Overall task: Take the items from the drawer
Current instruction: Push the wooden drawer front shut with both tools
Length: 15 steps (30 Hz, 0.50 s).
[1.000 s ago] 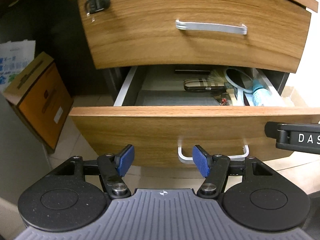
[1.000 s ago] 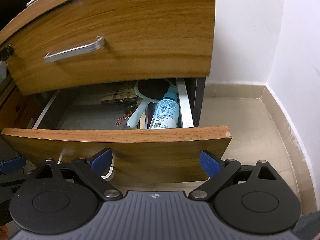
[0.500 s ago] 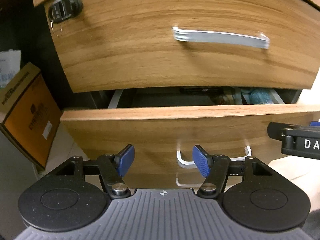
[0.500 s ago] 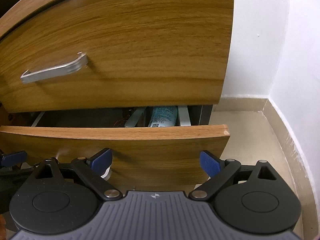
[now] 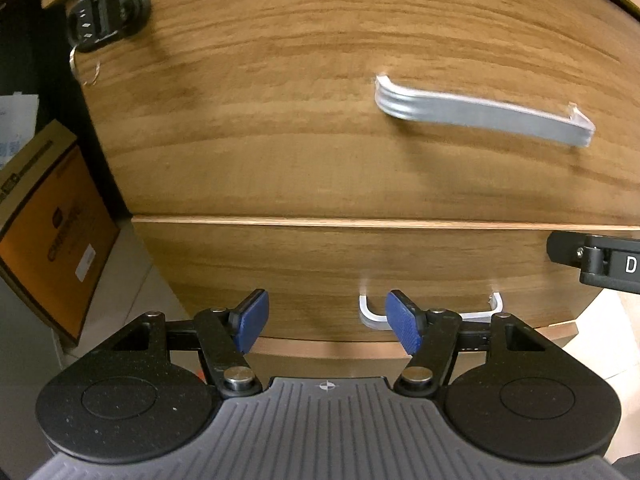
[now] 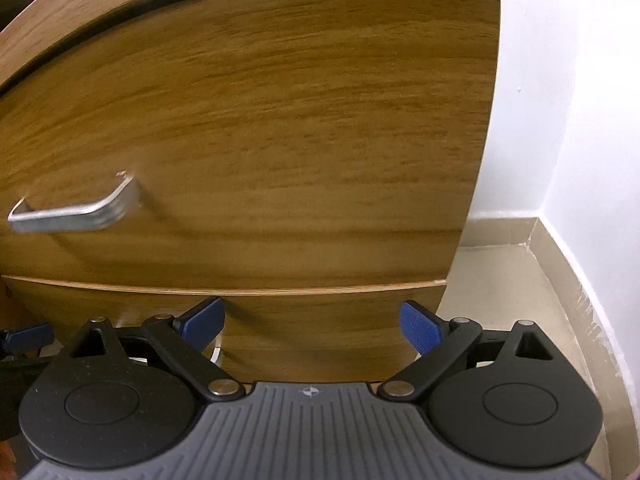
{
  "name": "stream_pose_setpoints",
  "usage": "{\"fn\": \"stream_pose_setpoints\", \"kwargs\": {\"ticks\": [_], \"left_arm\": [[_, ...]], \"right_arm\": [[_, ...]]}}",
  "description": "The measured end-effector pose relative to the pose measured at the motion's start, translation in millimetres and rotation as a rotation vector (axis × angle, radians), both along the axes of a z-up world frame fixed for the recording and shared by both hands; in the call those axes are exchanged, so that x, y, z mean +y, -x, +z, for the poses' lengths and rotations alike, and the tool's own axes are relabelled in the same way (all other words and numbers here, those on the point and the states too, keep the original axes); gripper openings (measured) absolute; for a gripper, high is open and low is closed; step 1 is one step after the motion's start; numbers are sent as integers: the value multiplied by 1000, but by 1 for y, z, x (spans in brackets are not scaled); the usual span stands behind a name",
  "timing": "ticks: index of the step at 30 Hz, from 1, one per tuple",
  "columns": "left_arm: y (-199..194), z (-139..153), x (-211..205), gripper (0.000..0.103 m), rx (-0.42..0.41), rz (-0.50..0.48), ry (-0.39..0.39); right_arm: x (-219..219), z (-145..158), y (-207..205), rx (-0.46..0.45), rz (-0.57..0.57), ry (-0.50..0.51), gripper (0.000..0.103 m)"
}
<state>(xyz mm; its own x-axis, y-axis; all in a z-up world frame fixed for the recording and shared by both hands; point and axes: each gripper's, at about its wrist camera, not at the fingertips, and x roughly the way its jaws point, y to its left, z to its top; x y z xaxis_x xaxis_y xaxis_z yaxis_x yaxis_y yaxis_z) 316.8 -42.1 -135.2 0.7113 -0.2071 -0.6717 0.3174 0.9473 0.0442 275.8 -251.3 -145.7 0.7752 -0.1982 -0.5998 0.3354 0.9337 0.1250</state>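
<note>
Lower drawer (image 5: 320, 276) pushed in, its front nearly flush under the upper drawer (image 5: 320, 100); only a thin seam at its top edge. Contents hidden in both views — cannot tell what lies inside.

Left gripper (image 5: 326, 322) low against the lower drawer front, blue fingers (image 5: 402, 326) spread apart, holding nothing. Lower handle (image 5: 370, 316) a pale metal bar, long axis running left-right across the front, just behind and to the right of the right-hand finger; its far end (image 5: 496, 304) pokes up past the gripper body. Handle not between the fingers — offset to the right, apparently just beyond the tips.

Right gripper (image 6: 310, 326) also facing the lower drawer front (image 6: 320, 320), fingers (image 6: 420, 328) wide apart and empty. A sliver of the same handle (image 6: 217, 354) visible behind its left finger, so off to the left from there. Upper handle (image 6: 72, 210) well above and left.

Judgement: left gripper nearer the handle's left end, right gripper further from its right end; either would need a sideways shift toward the bar before closing across its thin section and pulling straight back. Lock with key (image 5: 104, 20) at the upper drawer's corner, cardboard box (image 5: 48, 232) on the floor to the left, wall (image 6: 568, 100) to the right — none in the way.
</note>
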Motion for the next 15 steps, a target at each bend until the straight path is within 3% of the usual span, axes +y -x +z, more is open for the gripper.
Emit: {"fn": "stream_pose_setpoints", "kwargs": {"ticks": [9,15], "left_arm": [[-4,4,0,69,12,1,9],[5,10,2,69,21,16,6]], "right_arm": [[-7,-1,-4,9,12,-15,99],[-6,0,-6,45,96,-13,98]]}}
